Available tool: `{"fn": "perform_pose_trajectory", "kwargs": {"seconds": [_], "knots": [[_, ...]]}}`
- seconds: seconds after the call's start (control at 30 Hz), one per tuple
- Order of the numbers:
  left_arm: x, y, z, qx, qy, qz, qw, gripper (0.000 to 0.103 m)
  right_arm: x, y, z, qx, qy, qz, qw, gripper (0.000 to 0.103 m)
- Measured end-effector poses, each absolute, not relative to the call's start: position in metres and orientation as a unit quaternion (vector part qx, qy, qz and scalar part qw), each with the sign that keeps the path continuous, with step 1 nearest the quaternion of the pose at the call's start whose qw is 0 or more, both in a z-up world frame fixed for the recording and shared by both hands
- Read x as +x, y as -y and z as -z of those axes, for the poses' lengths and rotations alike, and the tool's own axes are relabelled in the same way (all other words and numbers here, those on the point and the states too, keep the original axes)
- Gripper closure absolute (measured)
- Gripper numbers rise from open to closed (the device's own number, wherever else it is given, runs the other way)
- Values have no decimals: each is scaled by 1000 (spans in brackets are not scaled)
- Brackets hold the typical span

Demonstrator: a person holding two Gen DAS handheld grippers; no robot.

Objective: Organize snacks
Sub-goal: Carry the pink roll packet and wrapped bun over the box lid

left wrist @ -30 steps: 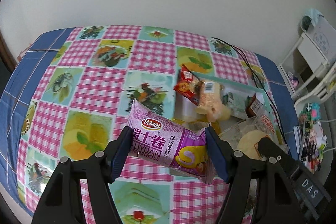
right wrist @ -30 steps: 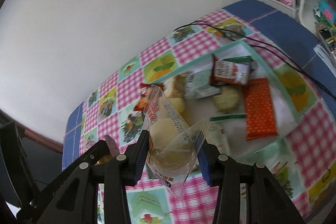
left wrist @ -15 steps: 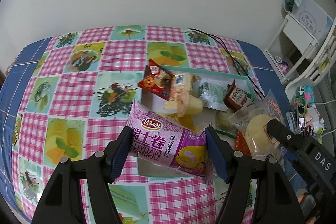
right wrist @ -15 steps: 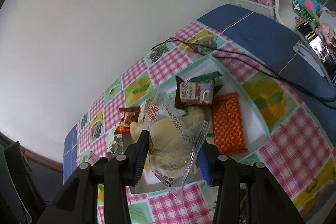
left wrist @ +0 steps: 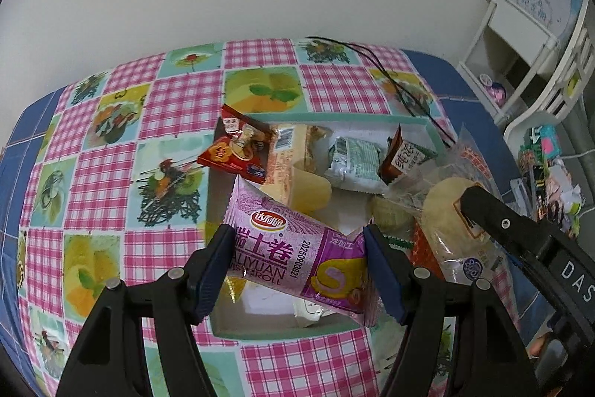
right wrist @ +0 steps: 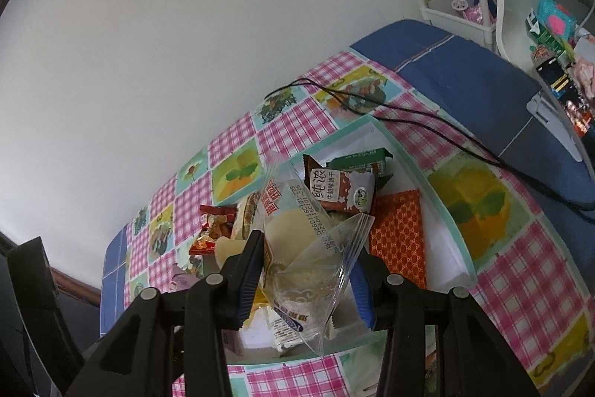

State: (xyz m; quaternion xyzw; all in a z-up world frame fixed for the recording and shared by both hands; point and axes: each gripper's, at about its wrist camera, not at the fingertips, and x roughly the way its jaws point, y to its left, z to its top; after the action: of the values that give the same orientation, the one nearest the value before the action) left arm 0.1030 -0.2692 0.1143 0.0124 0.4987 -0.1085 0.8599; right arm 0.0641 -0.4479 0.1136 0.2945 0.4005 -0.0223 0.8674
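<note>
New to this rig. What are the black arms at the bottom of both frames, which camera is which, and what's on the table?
There is no robot here: a person holds a two-finger gripper in each hand, and each carries a fisheye camera looking forward along its fingers. The black arms are those fingers.

In the left wrist view, the left gripper has its jaws shut on a purple swiss roll packet. The other tool shows at the right edge of that view.

In the right wrist view, the right gripper has its jaws shut on a clear bag of pale pastry.

Both hang above a shallow white tray with a teal rim on a pink checked tablecloth. In the tray lie a red snack packet, a brown milk-biscuit packet, an orange packet and others. A black cable crosses the cloth.
</note>
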Motion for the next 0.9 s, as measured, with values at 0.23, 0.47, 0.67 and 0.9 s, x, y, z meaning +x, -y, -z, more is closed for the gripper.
{"fn": "perform_pose_trajectory", "kwargs": {"seconds": [0.23,0.47,0.67,0.9], "knots": [[108,283,-101,37,-508,111,853,31,74,447,-104,277,-415,33,866,56],[113,288,-95,48,-509,109,852,31,83,437,-103,238,-423,37,873,56],[114,291,-93,64,-506,113,853,31,90,431,-93,232,-437,30,868,56],[116,297,-88,82,-508,120,849,31,98,433,-75,237,-457,26,857,56]]}}
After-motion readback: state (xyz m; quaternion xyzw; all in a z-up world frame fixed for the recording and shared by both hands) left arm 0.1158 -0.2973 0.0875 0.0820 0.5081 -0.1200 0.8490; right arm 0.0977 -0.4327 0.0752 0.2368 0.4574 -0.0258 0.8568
